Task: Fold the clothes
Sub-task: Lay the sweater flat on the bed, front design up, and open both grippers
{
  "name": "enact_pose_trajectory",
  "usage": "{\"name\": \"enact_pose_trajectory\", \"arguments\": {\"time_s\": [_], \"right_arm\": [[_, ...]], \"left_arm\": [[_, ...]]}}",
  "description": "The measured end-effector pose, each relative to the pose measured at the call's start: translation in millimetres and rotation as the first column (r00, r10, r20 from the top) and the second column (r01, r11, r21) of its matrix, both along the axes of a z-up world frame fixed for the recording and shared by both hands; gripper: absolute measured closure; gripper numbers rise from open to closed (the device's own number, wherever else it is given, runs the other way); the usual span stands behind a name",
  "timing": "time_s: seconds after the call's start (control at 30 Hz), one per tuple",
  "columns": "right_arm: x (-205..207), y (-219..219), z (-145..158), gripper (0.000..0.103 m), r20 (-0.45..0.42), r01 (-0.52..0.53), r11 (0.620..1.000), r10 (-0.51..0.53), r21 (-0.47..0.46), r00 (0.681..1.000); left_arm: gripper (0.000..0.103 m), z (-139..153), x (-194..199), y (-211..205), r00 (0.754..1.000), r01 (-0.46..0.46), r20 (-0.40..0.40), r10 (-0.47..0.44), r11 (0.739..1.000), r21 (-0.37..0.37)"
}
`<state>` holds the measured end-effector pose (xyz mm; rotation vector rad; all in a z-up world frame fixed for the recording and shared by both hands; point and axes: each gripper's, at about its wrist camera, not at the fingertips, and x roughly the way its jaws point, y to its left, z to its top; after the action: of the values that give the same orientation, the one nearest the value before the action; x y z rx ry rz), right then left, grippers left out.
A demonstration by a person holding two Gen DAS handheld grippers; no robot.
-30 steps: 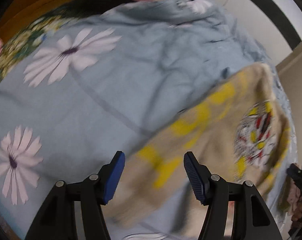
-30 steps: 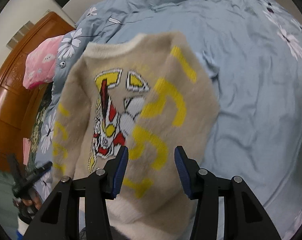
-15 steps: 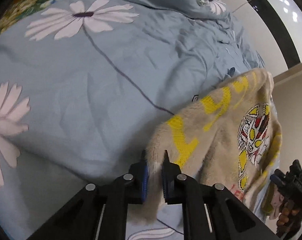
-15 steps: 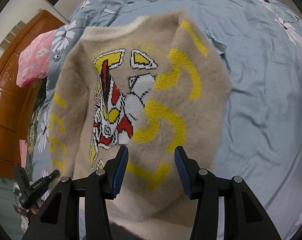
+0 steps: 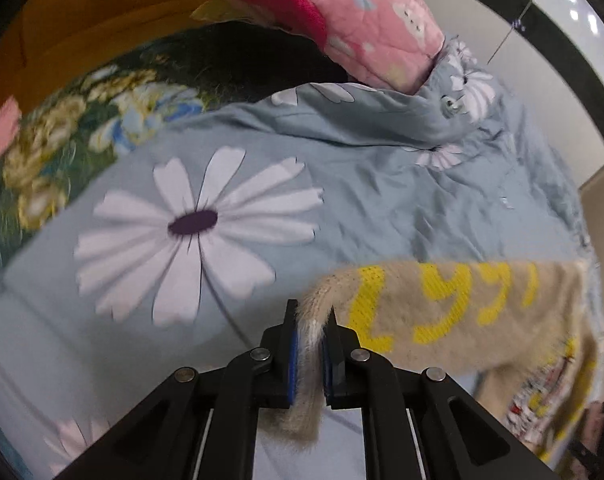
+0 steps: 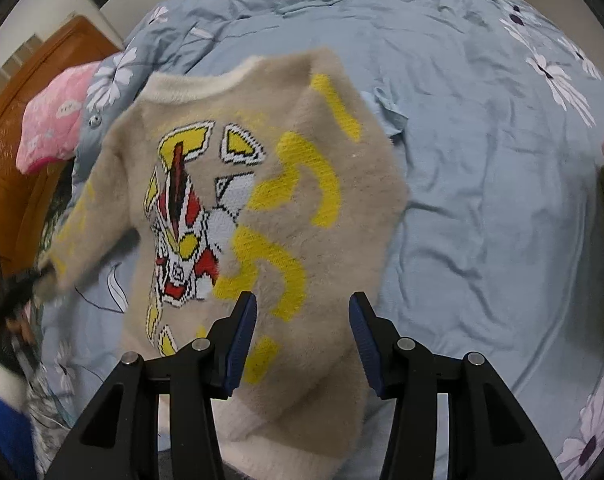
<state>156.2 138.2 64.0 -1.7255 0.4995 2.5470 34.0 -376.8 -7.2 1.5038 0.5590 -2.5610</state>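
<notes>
Fuzzy beige knitted sweater with yellow marks and a red-and-white robot figure [image 6: 262,216] lies spread on the bed. Its sleeve cuff is pinched between the closed blue pads of the left hand-held gripper [image 5: 310,354], the sleeve stretching away to the right. The right hand-held gripper [image 6: 302,340] hovers wide open over the hem, gripping nothing. Beneath is a pale blue daisy-print duvet [image 6: 482,200]; a pink quilted pillow [image 5: 354,20] lies beyond

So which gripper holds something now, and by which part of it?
The left gripper is shut on the beige sweater, at the cuff end of a sleeve. The right gripper is open, holding nothing.
</notes>
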Motion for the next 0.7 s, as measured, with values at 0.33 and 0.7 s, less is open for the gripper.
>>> {"name": "enact_pose_trajectory", "arguments": {"time_s": [0.33, 0.7], "right_arm": [[-3, -50, -15, 0.053, 0.030, -0.135, 0.991, 0.134, 0.011, 0.990], [20, -140, -52, 0.036, 0.136, -0.403, 0.912, 0.390, 0.078, 0.911]], "left_arm": [[0.081, 4, 37, 22, 0.999, -0.002, -0.037, 0.003, 0.999, 0.048], [0.048, 11, 159, 64, 0.996, 0.035, -0.092, -0.016, 0.977, 0.209]]}}
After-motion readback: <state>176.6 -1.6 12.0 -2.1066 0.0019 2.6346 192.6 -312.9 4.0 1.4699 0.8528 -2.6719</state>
